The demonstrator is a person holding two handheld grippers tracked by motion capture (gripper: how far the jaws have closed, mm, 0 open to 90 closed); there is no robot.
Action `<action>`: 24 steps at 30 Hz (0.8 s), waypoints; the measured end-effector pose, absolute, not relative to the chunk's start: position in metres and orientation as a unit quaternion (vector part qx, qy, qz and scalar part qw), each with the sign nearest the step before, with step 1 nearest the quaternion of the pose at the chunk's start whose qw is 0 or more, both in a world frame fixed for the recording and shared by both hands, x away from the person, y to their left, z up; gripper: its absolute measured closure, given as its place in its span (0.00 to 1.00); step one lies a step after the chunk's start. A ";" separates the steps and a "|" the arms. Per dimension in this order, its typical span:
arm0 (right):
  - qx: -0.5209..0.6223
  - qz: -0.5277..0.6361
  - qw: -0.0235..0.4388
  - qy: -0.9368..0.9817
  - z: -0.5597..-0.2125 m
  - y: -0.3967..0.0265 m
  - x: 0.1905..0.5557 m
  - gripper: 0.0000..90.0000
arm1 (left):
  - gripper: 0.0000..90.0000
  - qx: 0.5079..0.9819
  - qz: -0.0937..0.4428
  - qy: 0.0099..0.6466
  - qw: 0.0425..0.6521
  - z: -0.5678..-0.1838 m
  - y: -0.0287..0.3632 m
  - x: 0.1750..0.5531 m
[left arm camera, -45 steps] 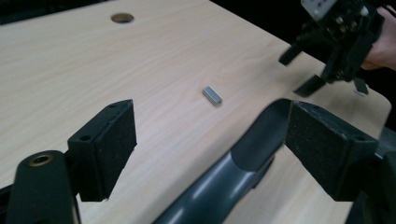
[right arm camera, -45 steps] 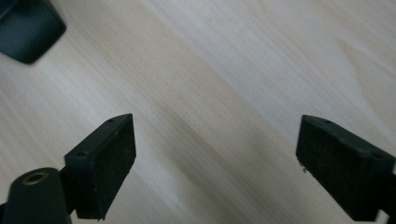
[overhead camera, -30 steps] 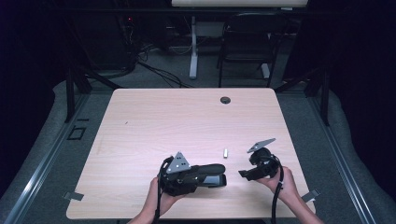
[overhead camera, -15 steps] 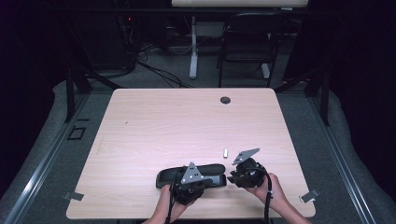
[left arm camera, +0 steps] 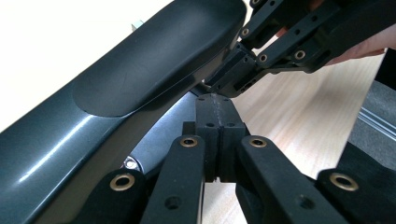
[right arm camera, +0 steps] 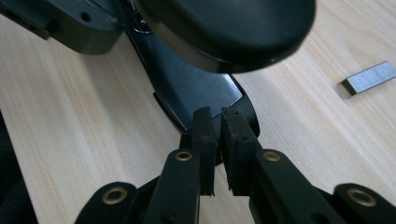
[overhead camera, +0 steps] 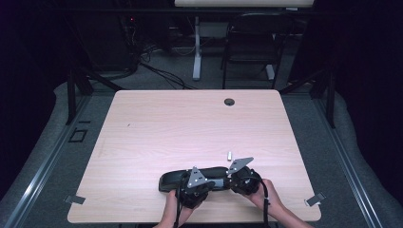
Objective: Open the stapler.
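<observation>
At the near edge of the counter [overhead camera: 190, 128] both tools have drawn in toward the person since a second ago, and the black stapler [overhead camera: 173, 181] has come with them; it now lies lengthwise just in front of the hands, its far end reaching left. The left hand-held gripper [left arm camera: 215, 100] has its jaws pressed flat together with nothing seen between the pads, its tip nosed into the gap between the stapler's top arm and base. The right hand-held gripper [right arm camera: 217, 116], well apart from the stapler a second ago, has closed in on its right end; its jaws stand a narrow slit apart over the lip of the base, which they seem to pinch. That suggests one tool steadies the base while the other works the arm open, perhaps for loading. Just beyond lies a small strip of staples [right arm camera: 369, 78], untouched. Farther off the pale wood is bare but for a dark grommet [overhead camera: 229, 101] at the far edge; behind it a dim room holds a black chair [overhead camera: 249, 38] and trailing cables [overhead camera: 161, 71].
</observation>
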State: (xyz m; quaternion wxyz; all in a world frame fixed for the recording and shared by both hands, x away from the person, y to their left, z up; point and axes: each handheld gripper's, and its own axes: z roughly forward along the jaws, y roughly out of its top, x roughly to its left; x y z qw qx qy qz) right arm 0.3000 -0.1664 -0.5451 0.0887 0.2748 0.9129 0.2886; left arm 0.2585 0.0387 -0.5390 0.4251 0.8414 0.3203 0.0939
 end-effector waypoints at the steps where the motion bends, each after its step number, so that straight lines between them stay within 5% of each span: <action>1: 0.275 0.294 0.094 0.911 -0.546 -0.166 0.299 0.97 | 1.00 0.842 0.097 0.321 0.423 -0.540 0.038 0.259; 24: 0.241 0.310 0.106 0.913 -0.555 -0.157 0.300 1.00 | 1.00 0.825 0.099 0.344 0.437 -0.552 0.038 0.268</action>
